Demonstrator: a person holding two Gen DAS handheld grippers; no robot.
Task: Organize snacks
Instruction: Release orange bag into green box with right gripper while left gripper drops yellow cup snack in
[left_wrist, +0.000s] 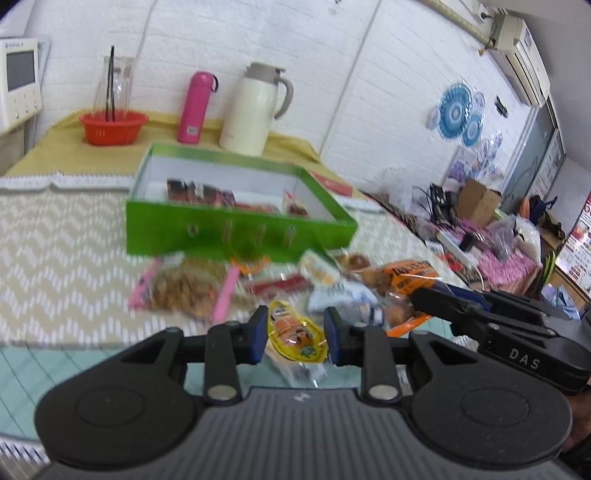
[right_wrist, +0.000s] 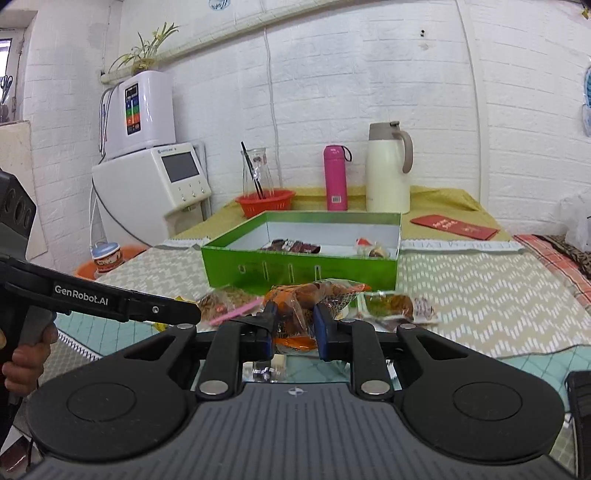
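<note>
Your right gripper (right_wrist: 293, 328) clamps the crinkled orange plastic snack bag (right_wrist: 295, 314) near the table's front edge; your left gripper (left_wrist: 295, 334) gapes around a yellow packet (left_wrist: 293, 334), before the green cardboard box (right_wrist: 295, 271).

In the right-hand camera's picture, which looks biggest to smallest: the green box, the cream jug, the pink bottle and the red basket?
1. green box
2. cream jug
3. red basket and pink bottle, about alike
The box is nearest, which flatters it.

Both grippers are matte black with blue pads (left_wrist: 260, 334), silver pivot screws and a ribbed grey base (white lettering: "DAS", "GenRobot.AI").
</note>
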